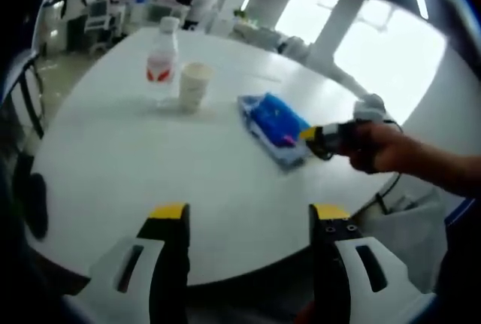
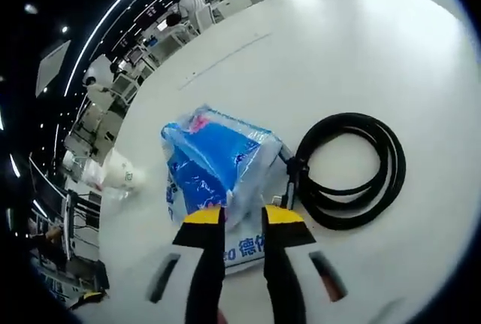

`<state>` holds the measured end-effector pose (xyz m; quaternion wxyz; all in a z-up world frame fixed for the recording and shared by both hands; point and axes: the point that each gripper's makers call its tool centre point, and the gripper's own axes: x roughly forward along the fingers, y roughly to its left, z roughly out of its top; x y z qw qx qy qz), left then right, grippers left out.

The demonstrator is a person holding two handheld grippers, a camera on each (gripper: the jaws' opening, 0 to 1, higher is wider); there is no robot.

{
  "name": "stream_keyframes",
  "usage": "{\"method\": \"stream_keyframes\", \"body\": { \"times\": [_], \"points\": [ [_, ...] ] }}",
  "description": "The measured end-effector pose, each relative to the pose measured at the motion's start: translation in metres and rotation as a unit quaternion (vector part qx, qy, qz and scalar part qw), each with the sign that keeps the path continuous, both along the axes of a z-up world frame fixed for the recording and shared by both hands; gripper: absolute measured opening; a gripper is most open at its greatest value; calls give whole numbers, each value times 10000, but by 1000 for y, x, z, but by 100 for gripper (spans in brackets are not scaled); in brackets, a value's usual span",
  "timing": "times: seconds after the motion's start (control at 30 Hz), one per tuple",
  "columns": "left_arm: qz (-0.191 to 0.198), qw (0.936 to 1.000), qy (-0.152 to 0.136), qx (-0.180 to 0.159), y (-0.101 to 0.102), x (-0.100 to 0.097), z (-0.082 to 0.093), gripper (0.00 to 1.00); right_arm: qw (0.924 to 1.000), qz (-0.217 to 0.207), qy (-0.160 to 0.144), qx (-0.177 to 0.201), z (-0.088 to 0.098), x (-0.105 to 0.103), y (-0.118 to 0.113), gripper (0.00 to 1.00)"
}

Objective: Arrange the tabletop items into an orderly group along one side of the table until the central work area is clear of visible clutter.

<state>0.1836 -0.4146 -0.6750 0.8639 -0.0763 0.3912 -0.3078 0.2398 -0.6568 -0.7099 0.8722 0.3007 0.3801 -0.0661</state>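
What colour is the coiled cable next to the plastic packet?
Black; the coiled cable shows best in the right gripper view.

Table (image 2: 361,46) smooth, matt white; blue packet (image 2: 214,162) glossy plastic film; cable (image 2: 353,170) matt black rubber.

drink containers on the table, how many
2. A clear water bottle with a red label stands toward the far side of the white table; a paper cup stands right beside it, on the side nearer the blue packet. Others may lie outside both views.
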Motion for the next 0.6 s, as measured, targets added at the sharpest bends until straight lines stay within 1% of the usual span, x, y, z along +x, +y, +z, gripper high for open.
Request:
{"method": "stream_keyframes", "body": {
  "times": [0.07, 0.17, 0.3, 0.43, 0.5, 0.57, 0.6],
  "points": [
    [-14, 10000, 12, 8, 0, 0, -1, 61, 10000, -34, -13, -41, -1, 2, -2, 6],
    [-5, 10000, 18, 9, 1, 0, -1, 61, 10000, 43, -18, -57, -4, 4, -3, 4],
    [20, 10000, 54, 32, 2, -1, -3, 60, 9998, 103, -115, -103, -2, 7, -8, 2],
    [-39, 10000, 58, 48, 0, -3, -3, 60, 9997, 143, -178, -76, -2, 9, -12, 1],
    [-54, 10000, 57, 60, 0, -3, -3, 60, 9995, 190, -226, -122, 0, 10, -16, 1],
    [-49, 9999, 65, 81, 0, -3, -4, 60, 9992, 173, -339, -127, 4, 11, -21, 1],
    [-40, 9999, 73, 89, 1, -3, -5, 60, 9986, 83, -524, -58, 9, 15, -24, 1]
  ]
}}
